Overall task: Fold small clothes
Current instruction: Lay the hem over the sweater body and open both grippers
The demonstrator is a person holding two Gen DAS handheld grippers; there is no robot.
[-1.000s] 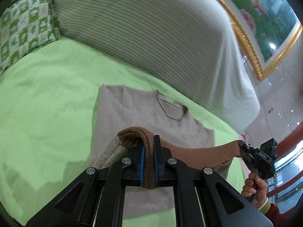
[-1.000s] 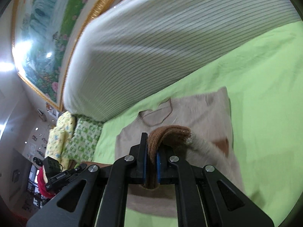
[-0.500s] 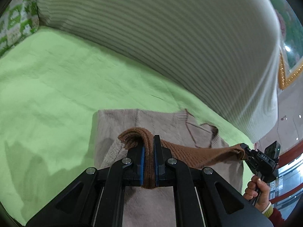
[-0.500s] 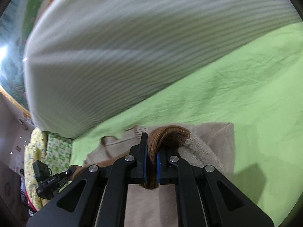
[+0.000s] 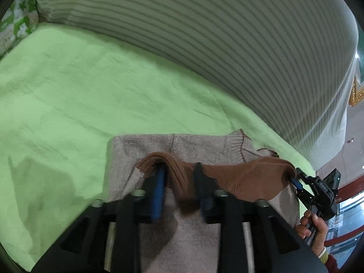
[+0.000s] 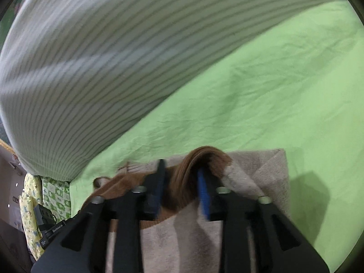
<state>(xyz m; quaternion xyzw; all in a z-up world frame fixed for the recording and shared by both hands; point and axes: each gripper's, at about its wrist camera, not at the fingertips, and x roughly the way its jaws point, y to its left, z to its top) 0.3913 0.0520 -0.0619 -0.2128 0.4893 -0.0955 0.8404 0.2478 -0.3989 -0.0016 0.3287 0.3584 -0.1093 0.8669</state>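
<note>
A small beige knit sweater with a brown ribbed hem lies on the green sheet; its lower part is folded up over the chest, near the neckline. My left gripper is open, the brown hem draped loosely between its fingers. My right gripper is open too, with the brown hem bunched between its fingers. The sweater shows in the right wrist view. The right gripper also shows at the right edge of the left wrist view, at the hem's other corner.
A big white-and-grey striped cushion lines the far side of the sheet. Green patterned pillows sit at the left end. The green sheet stretches beyond the sweater.
Both grippers carried the brown hem forward over the sweater toward the neckline, then opened; the hem now hangs loose between the spread fingers.
</note>
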